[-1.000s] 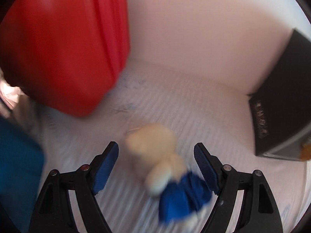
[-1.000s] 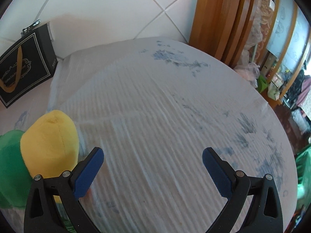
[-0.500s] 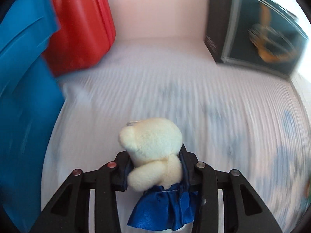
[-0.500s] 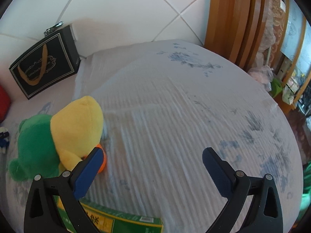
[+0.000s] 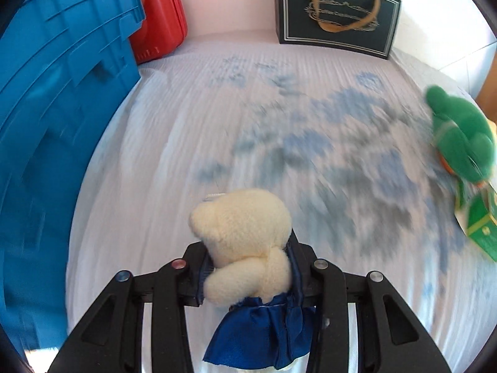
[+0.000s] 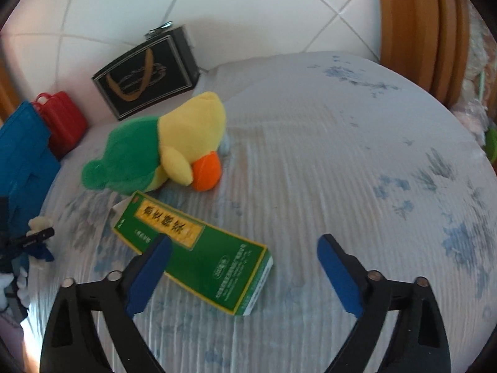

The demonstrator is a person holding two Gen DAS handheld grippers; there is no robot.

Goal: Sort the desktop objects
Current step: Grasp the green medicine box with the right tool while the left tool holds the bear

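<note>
Left tongs [image 5: 248, 267] grip a small bear [image 5: 245, 242]; right tongs [image 6: 242, 273] gape wide, green box [image 6: 198, 248] lying diagonally just ahead-left, nearest them

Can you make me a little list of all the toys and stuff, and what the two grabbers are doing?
left gripper: shut on the small white teddy bear in a blue dress
right gripper: open, holding nothing, above the tablecloth
green box: lying flat, just ahead of the right gripper
green and yellow plush toy: lying beyond the green box
blue crate: to the left of the bear
red case: behind the crate, by the wall
black gift bag: standing against the wall
</note>
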